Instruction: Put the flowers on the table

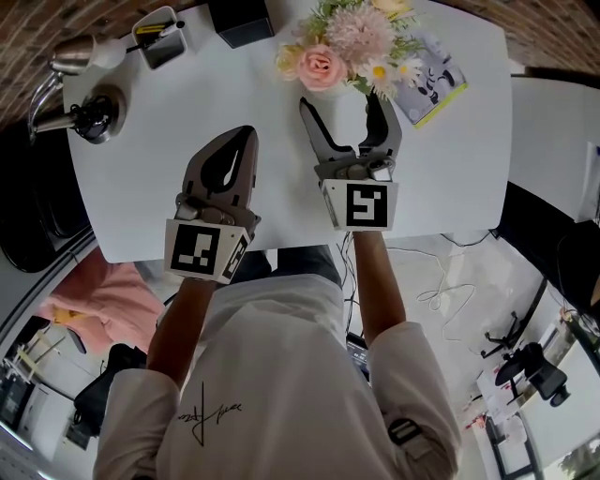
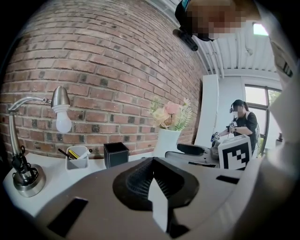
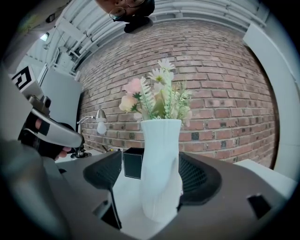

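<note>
Jaws on the left gripper point(image 2: 154, 187) are pressed together with nothing in them. It hangs over bare table point(image 1: 141, 187) near the front edge, left of the other one. Right gripper point(image 1: 342, 103) is a different story: jaws spread wide with the white vase point(image 3: 161, 168) standing between them. On the vase's left side there's a clear gap to the jaw, and you can see table through it. On the right the vase sits right up against the pad, maybe touching, hard to say from that angle. So it's framed, not squeezed.

The flowers point(image 3: 157, 98) — pink and cream blooms, little daisies, some green — stick up out of the vase, and from the head view they cover it completely. Vase looks upright with its base on the table, toward the far side, right of the middle.

Other stuff on the table:
- a black box point(image 1: 242, 19) at the far edge, just left of the flowers
- a pen cup point(image 1: 159, 37) further left, with pens in it
- a chrome lamp point(image 1: 84, 108) at the far left corner
- a booklet point(image 1: 433, 82) lying flat just right of the flowers

Brick wall point(image 2: 103, 70) behind it all.
</note>
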A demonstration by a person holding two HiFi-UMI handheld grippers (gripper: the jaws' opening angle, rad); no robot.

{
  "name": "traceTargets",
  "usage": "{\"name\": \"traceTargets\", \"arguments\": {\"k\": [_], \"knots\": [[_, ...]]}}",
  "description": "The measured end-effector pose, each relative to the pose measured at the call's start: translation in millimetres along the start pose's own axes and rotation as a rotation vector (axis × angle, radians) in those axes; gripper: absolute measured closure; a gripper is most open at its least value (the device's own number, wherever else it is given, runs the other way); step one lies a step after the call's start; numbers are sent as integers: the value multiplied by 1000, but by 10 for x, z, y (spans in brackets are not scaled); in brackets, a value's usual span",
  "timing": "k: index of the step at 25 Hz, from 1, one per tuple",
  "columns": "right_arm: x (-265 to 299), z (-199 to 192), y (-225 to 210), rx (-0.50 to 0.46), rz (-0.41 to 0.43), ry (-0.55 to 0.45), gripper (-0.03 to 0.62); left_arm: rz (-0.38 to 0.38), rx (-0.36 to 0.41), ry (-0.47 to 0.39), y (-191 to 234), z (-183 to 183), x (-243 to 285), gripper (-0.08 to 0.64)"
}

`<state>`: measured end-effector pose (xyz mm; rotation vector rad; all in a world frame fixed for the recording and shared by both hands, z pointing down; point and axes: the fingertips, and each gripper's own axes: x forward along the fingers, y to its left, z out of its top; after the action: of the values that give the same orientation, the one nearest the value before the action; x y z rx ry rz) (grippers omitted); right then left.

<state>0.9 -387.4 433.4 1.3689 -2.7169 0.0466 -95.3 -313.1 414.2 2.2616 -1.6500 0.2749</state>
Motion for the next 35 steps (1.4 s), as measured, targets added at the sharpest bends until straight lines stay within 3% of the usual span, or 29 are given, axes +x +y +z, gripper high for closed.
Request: {"name": "traceTargets", "arguments": {"k": [6, 11, 17, 27, 35], "knots": [[-154, 79, 102, 34, -15, 19, 195, -23, 2, -21, -43, 78, -104, 555], [-313, 157, 178, 49, -43, 12, 284, -34, 2, -29, -45, 110, -230, 555], [-487, 203, 305, 48, -62, 36, 339, -50, -4, -38, -13, 146, -398, 555], [-776, 356, 492, 44, -78, 57, 385, -89, -54, -73, -53, 218, -555, 555], [-943, 370, 660, 21, -88, 68, 430, -116, -49, -74, -81, 236, -680, 555]]}}
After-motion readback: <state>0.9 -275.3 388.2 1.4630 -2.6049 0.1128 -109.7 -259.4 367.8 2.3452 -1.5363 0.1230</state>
